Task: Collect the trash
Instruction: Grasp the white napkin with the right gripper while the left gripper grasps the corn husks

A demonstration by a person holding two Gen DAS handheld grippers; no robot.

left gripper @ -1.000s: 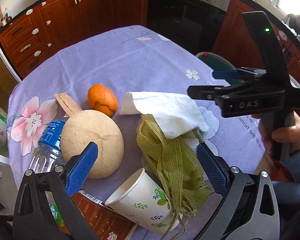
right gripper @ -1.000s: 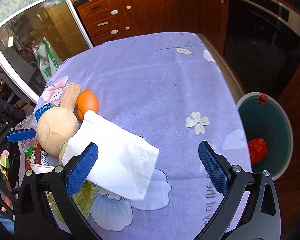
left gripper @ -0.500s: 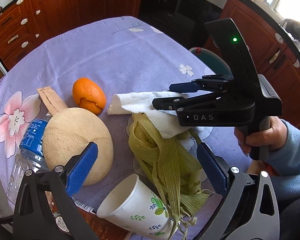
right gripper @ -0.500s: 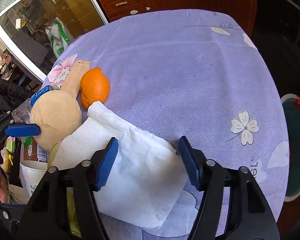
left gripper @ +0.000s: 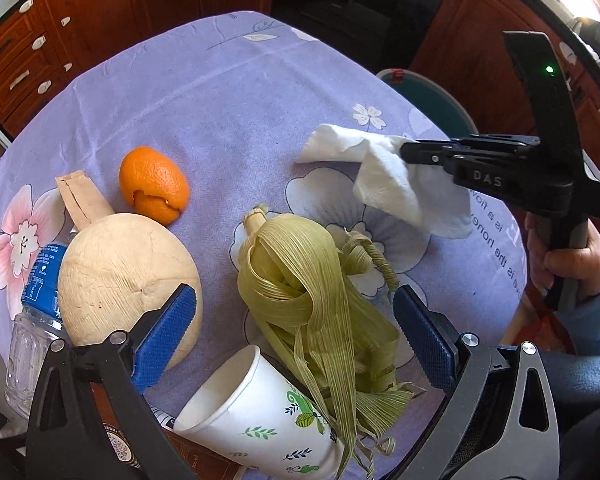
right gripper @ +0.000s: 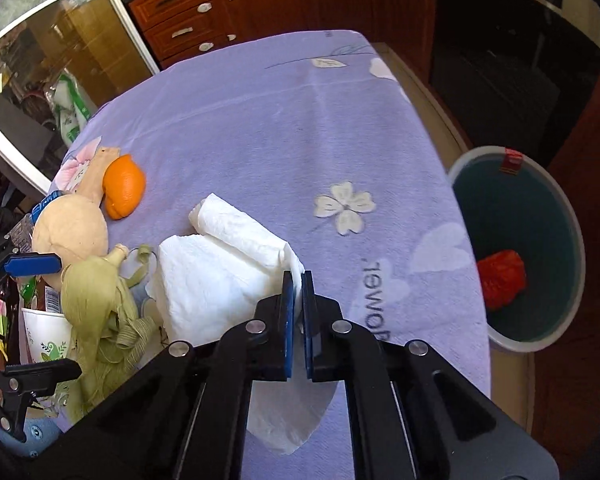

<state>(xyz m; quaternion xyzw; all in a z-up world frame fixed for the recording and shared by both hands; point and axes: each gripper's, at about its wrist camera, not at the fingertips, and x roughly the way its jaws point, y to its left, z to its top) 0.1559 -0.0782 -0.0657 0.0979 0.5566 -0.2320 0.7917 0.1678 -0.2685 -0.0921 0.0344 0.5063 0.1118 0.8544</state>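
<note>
In the left wrist view, the white napkin [left gripper: 384, 184] is seen pinched in the right gripper [left gripper: 410, 151] while the left gripper [left gripper: 296, 328] is held wide over the corn husks [left gripper: 312, 292]; in the right wrist view, the bin [right gripper: 518, 248] is found to the right, probably lower than the table [right gripper: 260, 120].

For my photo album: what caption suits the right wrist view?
Right gripper pinching a crumpled white paper towel above the purple flowered tablecloth.

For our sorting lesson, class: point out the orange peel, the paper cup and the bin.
orange peel [left gripper: 154, 184], left wrist view, middle of its skin
paper cup [left gripper: 260, 416], left wrist view, its side wall
bin [right gripper: 572, 220], right wrist view, its rim
</note>
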